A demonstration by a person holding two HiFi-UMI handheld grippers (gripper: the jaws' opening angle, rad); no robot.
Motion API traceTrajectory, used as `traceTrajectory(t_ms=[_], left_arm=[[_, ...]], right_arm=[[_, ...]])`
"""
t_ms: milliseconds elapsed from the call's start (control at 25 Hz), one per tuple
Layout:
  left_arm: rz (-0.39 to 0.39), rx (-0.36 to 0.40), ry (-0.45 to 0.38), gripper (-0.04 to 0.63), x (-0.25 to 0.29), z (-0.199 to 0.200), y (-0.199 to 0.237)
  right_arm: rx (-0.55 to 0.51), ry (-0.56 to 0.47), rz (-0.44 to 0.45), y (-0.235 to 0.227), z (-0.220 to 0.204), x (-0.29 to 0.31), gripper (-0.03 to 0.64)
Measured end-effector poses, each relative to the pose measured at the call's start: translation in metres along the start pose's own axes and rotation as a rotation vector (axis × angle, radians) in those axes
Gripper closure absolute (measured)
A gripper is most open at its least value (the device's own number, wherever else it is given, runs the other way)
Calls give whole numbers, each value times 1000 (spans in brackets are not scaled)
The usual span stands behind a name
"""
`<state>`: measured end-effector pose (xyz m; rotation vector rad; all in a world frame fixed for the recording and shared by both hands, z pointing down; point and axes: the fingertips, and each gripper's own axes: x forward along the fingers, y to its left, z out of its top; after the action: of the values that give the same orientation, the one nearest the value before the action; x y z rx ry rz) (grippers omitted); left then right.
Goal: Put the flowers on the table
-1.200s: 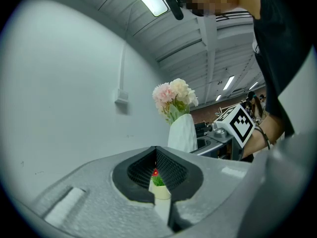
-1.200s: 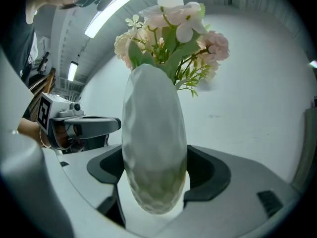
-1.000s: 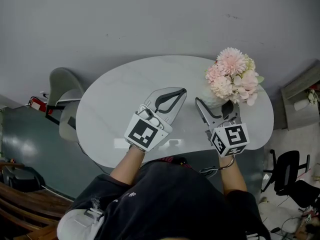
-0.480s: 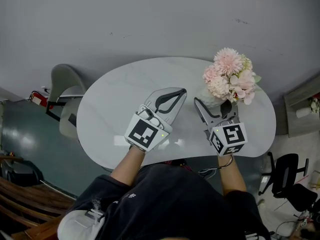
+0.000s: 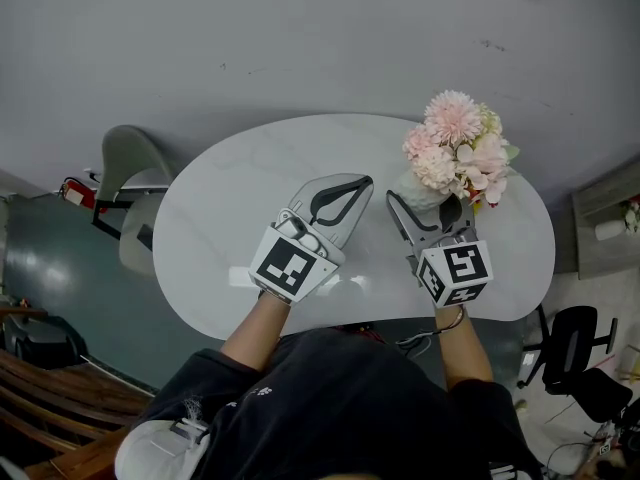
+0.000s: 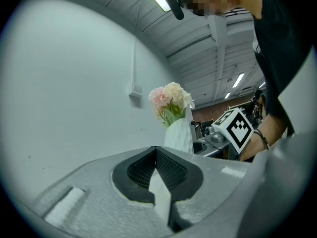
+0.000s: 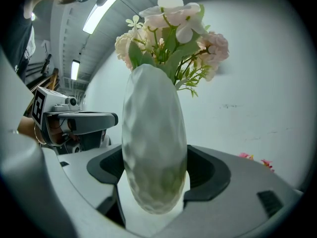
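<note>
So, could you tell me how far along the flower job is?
Done: the flowers stand in their vase over the table. In hand: the right claw grips the vase; I cannot tell if it rests yet. Still to do: let go.

Soft, even light came from ceiling strip lamps. The tabletop showed a faint sheen near its front edge. Both gripper views bowed strongly toward dark round borders; the close vase looked perhaps slightly soft.
</note>
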<state>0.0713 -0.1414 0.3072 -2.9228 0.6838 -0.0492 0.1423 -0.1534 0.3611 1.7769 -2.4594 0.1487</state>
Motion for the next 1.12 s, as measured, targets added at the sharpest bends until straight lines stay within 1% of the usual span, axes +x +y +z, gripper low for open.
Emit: traceTrajectory(t_ms=[360, 680, 840, 1120], left_arm=[[-1, 3, -5, 597, -3, 10, -6], [8, 16, 4, 597, -5, 8, -10], [19, 3, 3, 597, -4, 7, -12], [20, 18, 17, 597, -4, 4, -15]], right_arm=[[-7, 12, -10, 0, 1, -3, 245], [-5, 14, -11, -1, -1, -3, 245], [-1, 20, -1, -2, -3, -1, 245], [-7, 20, -6, -5, -6, -1, 245]])
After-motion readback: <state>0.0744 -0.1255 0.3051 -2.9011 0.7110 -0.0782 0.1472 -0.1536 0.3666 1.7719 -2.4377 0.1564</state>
